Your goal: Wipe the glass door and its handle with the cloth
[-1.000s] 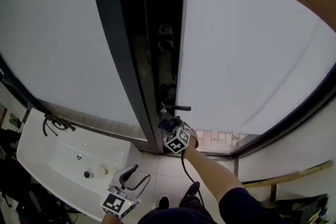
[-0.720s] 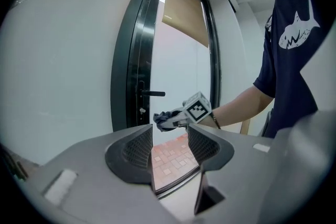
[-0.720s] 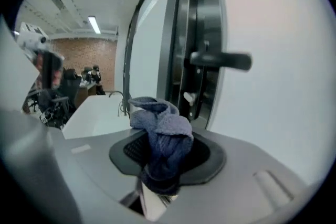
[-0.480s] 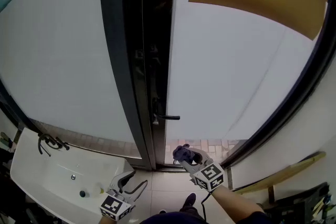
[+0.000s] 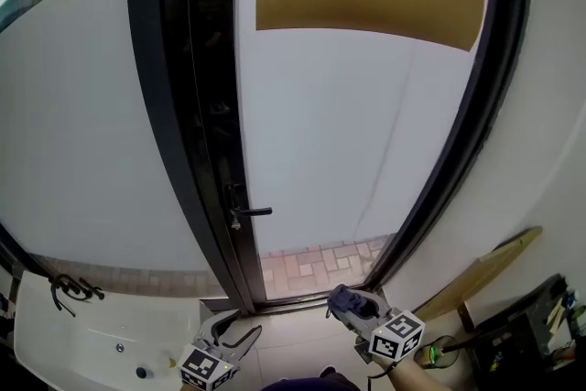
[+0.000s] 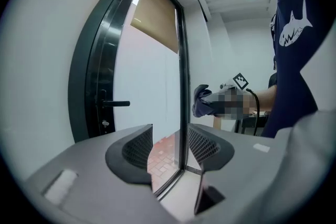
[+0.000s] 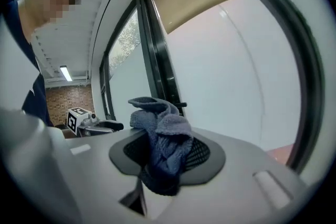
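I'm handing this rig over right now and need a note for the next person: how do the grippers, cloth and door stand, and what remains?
Left gripper: open, empty, held low.
Right gripper: shut on the blue cloth, held low, clear of the glass door.
Door handle: at the door's left edge, above both grippers, nothing touching it.
Done: no wiping shows.
Left: wipe the glass, then the handle.

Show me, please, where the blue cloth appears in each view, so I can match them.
Head view: cloth at the bottom, right of centre, in the right gripper.
Left gripper view: right of centre, right of the dark door frame.
Right gripper view: centre, clamped between the jaws.
Shared landmark: the black door handle.
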